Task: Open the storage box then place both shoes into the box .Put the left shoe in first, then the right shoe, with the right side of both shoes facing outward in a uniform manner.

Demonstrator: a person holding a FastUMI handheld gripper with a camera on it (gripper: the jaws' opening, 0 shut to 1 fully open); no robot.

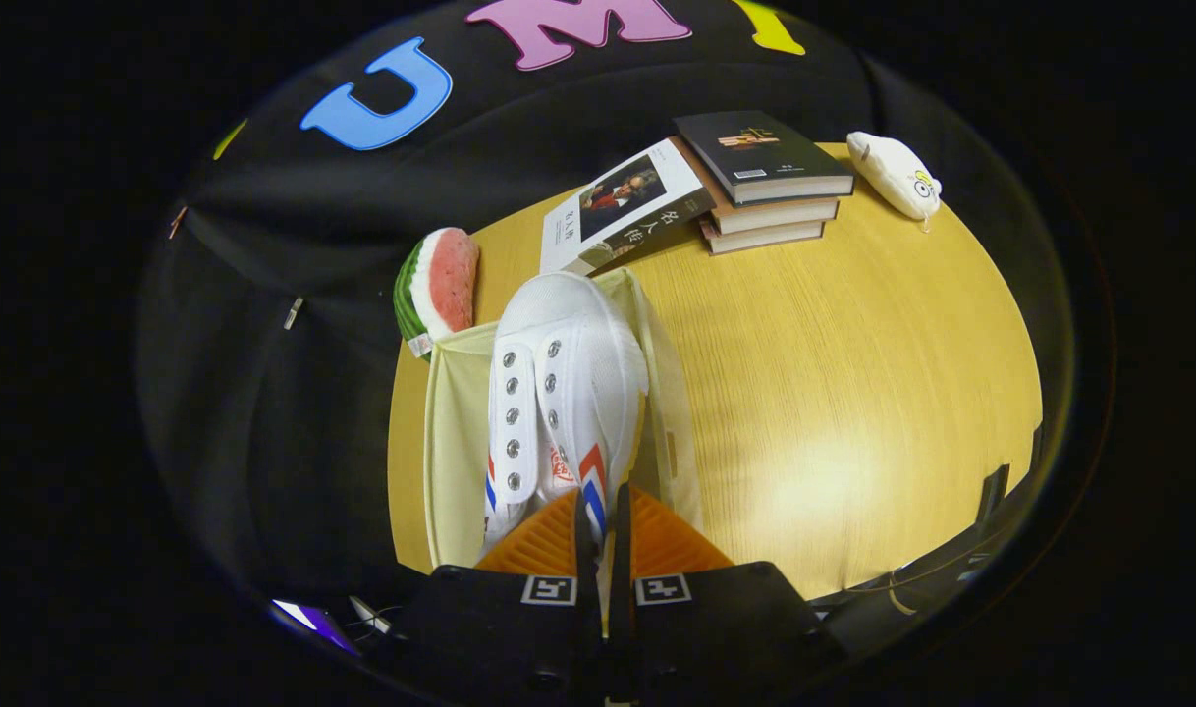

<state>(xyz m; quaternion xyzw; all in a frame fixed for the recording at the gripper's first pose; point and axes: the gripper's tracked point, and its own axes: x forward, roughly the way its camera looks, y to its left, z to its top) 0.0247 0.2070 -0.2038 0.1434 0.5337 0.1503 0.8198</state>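
The hand-held gripper (603, 535), clamped on the shoe (559, 393), should lower it squarely inside the box (451, 432), stripes outward.

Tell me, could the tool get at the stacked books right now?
Probably not yet: the tool is shut on the white canvas shoe over the cream fabric storage box; the stacked books lie beyond, across bare wooden table.

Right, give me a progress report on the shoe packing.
Done: the pale fabric storage box beside the watermelon plush stands open on the wooden table. In hand: the claw is shut on a white canvas shoe at its side wall, held over the open box, toe pointing away. Left: lowering and releasing this shoe. I cannot tell whether another shoe already lies beneath it.
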